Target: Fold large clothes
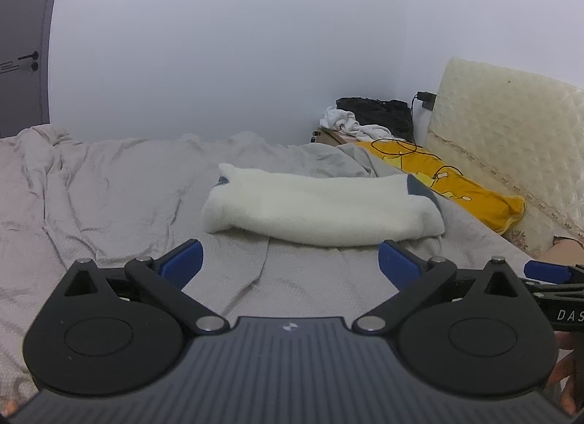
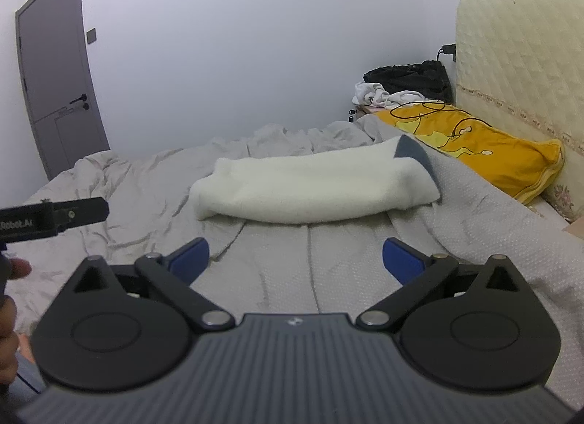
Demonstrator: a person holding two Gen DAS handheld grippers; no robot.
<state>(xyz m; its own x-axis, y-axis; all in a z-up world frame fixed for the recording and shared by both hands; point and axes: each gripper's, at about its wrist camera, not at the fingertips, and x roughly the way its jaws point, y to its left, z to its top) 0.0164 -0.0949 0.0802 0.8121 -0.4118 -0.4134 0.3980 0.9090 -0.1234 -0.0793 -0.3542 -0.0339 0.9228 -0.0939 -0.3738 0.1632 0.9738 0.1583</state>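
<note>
A white fleecy garment (image 1: 321, 210) with grey-blue trim lies folded into a long bundle across the grey bed cover (image 1: 109, 186). It also shows in the right wrist view (image 2: 310, 188). My left gripper (image 1: 290, 263) is open and empty, held just short of the bundle's near edge. My right gripper (image 2: 295, 259) is open and empty too, a little back from the bundle. The right gripper's blue tip (image 1: 547, 272) shows at the right edge of the left wrist view. The left gripper's black body (image 2: 54, 221) shows at the left of the right wrist view.
A yellow pillow (image 2: 474, 146) lies along the cream quilted headboard (image 2: 522, 58) on the right, with a thin cable over it. Black and white clothes (image 2: 405, 86) are piled on a bedside stand in the corner. A grey door (image 2: 54, 77) stands at far left.
</note>
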